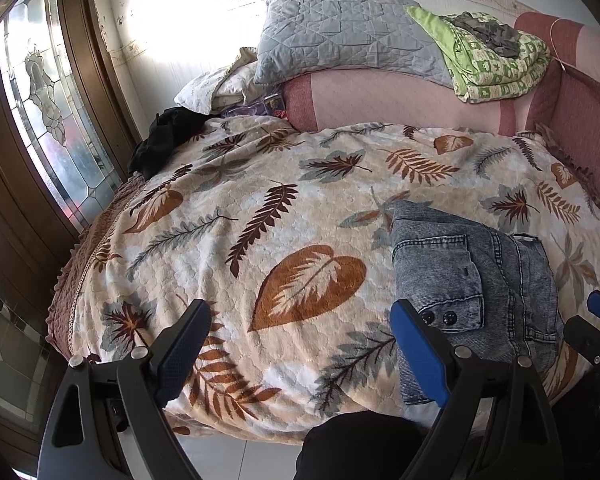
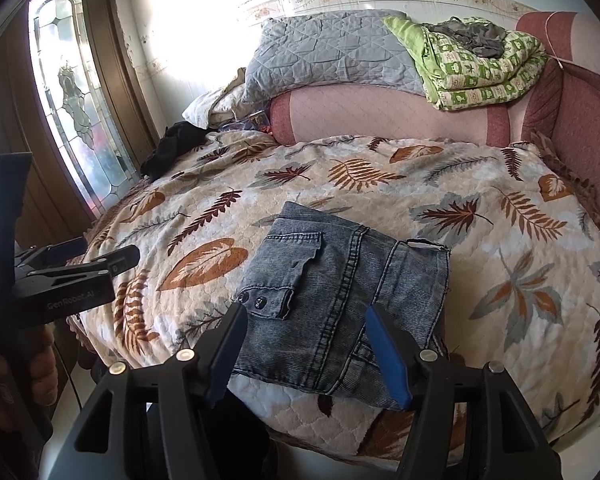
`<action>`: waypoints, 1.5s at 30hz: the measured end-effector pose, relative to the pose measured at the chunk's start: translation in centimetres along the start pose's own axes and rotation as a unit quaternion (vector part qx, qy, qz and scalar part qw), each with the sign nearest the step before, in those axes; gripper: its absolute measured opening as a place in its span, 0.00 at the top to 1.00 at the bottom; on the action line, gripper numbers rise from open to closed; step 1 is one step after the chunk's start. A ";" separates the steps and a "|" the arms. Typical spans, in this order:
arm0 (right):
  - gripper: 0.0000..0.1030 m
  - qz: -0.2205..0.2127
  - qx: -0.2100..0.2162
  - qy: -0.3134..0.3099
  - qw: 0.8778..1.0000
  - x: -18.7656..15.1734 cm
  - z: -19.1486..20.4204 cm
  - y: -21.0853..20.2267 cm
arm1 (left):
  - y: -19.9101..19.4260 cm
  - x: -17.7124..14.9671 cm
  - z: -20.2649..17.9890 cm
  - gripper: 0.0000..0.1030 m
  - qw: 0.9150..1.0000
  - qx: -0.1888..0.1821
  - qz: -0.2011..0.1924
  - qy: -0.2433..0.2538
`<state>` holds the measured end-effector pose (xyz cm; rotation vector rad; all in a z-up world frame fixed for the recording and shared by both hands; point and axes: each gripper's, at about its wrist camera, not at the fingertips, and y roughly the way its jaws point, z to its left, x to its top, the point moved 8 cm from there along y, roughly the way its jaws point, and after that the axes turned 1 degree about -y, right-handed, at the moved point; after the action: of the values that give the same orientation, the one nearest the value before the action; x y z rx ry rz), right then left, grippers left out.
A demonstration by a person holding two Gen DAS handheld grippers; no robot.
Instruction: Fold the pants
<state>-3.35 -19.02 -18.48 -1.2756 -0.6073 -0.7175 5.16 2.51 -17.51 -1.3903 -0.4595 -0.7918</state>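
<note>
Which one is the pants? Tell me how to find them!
Look at the big bed with the leaf blanket. Near its front edge, just ahead of the right hand-held gripper, lie the pants. They are folded into a square of faded blue-grey denim with a buttoned pocket flap, unlike the pillows behind.

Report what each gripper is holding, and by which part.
Nothing is held. The left gripper stands open over the leaf blanket. The right gripper is open above the folded jeans, pads clear of the denim.

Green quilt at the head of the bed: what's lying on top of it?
A crumpled grey garment lies on top of the folded green quilt. The quilt itself rests on the pink headboard cushion, overlapping a grey pillow. Anything between its folds is hidden.
</note>
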 end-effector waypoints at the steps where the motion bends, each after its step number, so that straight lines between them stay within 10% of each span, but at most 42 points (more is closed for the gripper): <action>1: 0.36 0.001 0.000 0.001 1.000 0.0 0.0 0.1 | 0.0 0.0 0.0 0.12 1.000 0.000 0.000 0.000; 45: 0.33 0.034 -0.009 0.036 0.999 -1.0 -3.1 2.9 | 3.9 -1.7 -1.6 0.12 0.999 0.006 0.046 0.026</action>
<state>-1.78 -21.55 -21.68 -1.2763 -0.4978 -0.7110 6.60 1.30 -21.62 -1.3663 -0.3574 -0.7462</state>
